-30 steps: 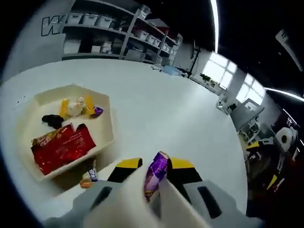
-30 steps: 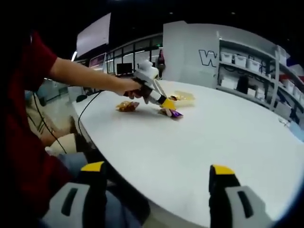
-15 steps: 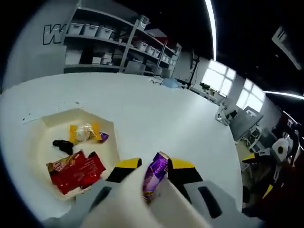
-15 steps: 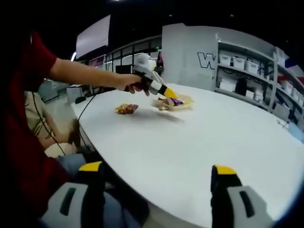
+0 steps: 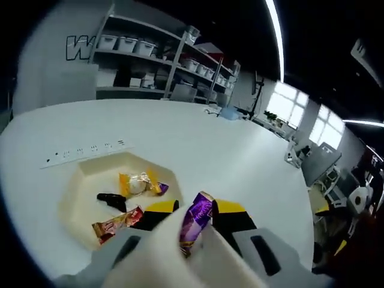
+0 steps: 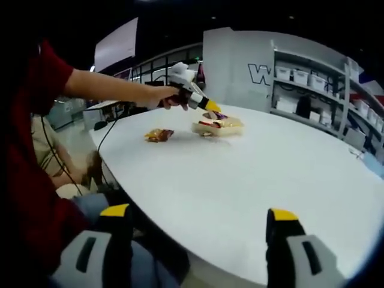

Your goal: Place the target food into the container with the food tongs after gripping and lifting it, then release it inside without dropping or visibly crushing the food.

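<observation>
Setting: lab or workshop hall. Evidence: metal shelving point(image 5: 156, 57) stocked with storage bins point(image 5: 126, 43), large white counter point(image 6: 270, 180), ceiling strip lights point(image 5: 277, 27), wall lettering point(image 5: 78, 47), big windows point(image 5: 288, 102).

snacks point(image 5: 137, 183) in tray point(image 5: 81, 192), tray on table point(image 5: 198, 144)

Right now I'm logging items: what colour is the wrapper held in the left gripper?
Purple wrapper, with some gold at its top end; clearest in the left gripper view.
</observation>
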`<action>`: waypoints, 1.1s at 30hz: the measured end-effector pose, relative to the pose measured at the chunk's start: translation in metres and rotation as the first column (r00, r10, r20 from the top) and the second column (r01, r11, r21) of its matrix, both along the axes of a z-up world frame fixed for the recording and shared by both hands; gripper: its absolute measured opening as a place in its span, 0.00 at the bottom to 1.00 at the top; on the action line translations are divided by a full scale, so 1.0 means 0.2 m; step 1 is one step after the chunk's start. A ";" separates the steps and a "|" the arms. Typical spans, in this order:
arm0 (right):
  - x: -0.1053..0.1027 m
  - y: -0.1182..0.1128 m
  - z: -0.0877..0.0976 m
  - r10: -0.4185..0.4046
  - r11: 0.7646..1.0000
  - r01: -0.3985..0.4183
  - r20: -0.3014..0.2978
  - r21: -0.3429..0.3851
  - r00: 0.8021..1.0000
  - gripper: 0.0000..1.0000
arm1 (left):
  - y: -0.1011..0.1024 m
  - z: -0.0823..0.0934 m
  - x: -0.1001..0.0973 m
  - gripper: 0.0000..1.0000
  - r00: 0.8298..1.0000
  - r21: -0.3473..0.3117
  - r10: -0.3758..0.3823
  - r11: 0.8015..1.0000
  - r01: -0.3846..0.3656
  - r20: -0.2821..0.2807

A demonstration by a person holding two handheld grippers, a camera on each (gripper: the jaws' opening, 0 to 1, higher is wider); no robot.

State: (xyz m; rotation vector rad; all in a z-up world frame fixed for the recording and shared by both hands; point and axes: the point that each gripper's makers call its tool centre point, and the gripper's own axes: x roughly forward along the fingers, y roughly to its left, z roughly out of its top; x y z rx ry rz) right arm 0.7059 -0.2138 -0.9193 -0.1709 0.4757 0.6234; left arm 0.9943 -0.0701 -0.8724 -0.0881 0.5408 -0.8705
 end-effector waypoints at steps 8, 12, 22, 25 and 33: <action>0.01 0.00 0.00 -0.005 1.000 0.005 0.000 -0.003 1.000 0.91 | 0.04 0.05 0.12 0.19 1.000 0.014 0.025 1.000 -0.026 0.018; 0.01 -0.01 0.00 -0.009 1.000 0.009 -0.002 -0.002 1.000 0.91 | 0.07 0.07 0.17 0.19 0.999 0.028 0.039 0.999 -0.040 0.031; 0.01 -0.02 -0.01 -0.014 1.000 0.014 -0.005 0.004 1.000 0.91 | 0.09 0.12 0.24 0.25 0.997 0.026 0.049 0.998 -0.051 0.063; 0.00 -0.02 -0.01 -0.011 1.000 0.011 -0.004 0.009 1.000 0.91 | 0.10 0.14 0.27 0.27 0.987 0.069 0.040 0.996 -0.051 0.153; -0.01 -0.02 0.00 -0.008 1.000 0.008 -0.001 0.012 1.000 0.91 | 0.11 0.17 0.24 0.27 0.989 0.061 0.041 0.997 -0.050 0.141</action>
